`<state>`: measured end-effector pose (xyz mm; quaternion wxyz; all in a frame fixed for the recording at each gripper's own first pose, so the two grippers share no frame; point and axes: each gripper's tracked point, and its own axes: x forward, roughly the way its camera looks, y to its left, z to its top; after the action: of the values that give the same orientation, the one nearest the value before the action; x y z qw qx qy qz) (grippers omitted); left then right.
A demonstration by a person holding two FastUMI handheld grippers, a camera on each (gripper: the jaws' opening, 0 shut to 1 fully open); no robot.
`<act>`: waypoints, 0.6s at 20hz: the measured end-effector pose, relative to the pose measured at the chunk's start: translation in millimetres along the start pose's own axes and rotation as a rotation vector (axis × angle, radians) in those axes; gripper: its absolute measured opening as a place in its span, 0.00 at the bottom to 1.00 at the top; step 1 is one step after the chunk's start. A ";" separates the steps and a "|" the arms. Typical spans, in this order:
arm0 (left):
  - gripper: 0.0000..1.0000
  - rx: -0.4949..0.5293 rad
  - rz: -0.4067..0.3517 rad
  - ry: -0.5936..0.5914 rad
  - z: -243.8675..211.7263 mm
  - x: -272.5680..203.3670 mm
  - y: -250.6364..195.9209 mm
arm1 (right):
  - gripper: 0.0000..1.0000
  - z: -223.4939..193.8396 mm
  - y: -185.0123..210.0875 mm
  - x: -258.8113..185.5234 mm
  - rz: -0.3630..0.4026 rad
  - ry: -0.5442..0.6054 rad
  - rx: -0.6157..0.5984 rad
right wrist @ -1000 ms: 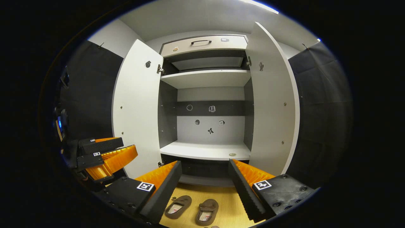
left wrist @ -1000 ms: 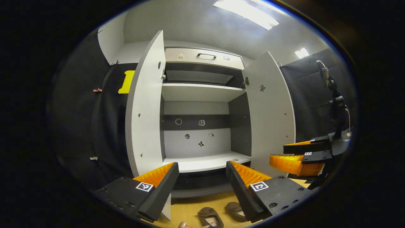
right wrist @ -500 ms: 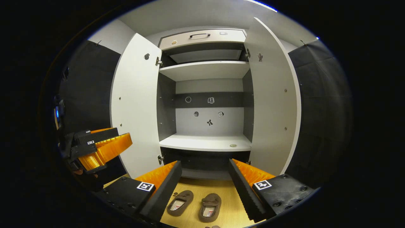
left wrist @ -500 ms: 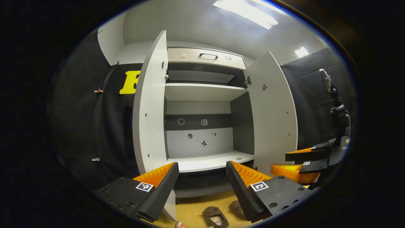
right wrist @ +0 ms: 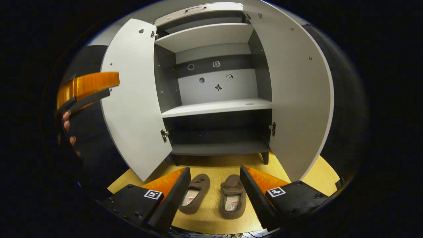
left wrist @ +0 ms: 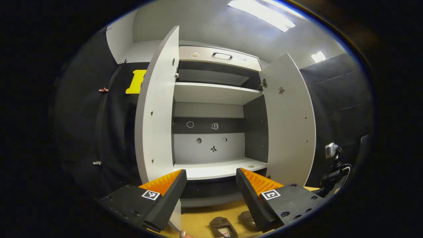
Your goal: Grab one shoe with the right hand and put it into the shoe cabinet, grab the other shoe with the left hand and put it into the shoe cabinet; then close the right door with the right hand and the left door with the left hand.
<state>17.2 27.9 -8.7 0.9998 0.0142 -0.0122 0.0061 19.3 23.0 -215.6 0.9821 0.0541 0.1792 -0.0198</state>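
A pale wooden floor (right wrist: 211,219) runs up to the foot of a white shoe cabinet (right wrist: 216,107) whose left door (right wrist: 134,99) and right door (right wrist: 295,99) both stand wide open, the shelves bare. Two brown slippers lie side by side on the floor before the cabinet's lower front edge: the left slipper (right wrist: 195,193) angled slightly, the right slipper (right wrist: 233,196) just beside it, apart. The right gripper (right wrist: 214,195) hangs above them, fingers spread wide and empty. The left gripper (left wrist: 211,191) faces the shelves, likewise spread; in the right gripper view it appears, probably hand-held (right wrist: 67,127), beside the left door.
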 end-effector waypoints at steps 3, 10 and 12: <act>0.95 -0.002 0.011 0.020 -10.5 10.5 -0.2 | 0.99 -33.1 -8.8 25.3 -0.004 0.056 -0.002; 0.95 -0.044 0.021 0.030 -28.3 23.7 -12.3 | 0.86 -112.0 -20.3 60.2 0.004 0.196 0.052; 0.95 -0.037 0.022 0.041 -35.2 24.9 -15.8 | 0.85 -127.4 -22.7 68.3 0.006 0.220 0.050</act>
<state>43.1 13.4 -43.7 0.9998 -0.0044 0.0081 0.0174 37.3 13.5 -360.5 0.9549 0.0811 0.2854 -0.0153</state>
